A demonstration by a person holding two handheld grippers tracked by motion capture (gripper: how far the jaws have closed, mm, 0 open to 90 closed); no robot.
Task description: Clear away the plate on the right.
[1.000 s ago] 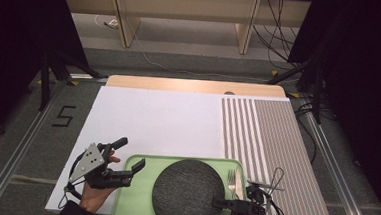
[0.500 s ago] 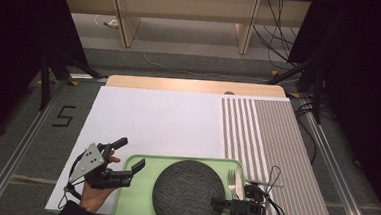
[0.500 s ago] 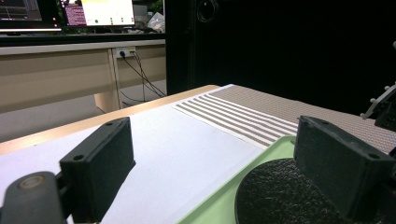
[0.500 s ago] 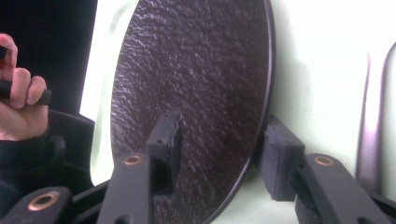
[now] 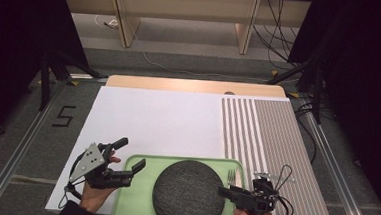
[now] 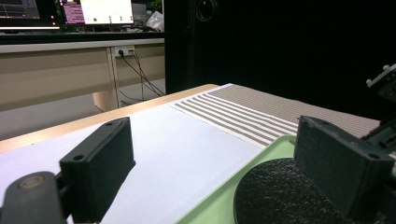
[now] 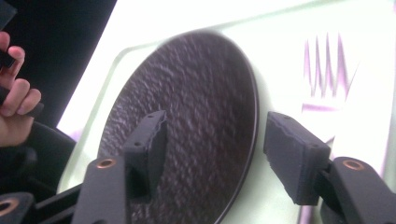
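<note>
- Left gripper (image 5: 128, 156), held in the left hand (image 5: 93, 194), has its jaws spread wide with nothing between them.
- Right gripper (image 5: 223, 190): jaws have just been opening, pads apart, gripping nothing.

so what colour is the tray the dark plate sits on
Pale green tray, under the dark speckled plate; it shows best in the high view.
</note>
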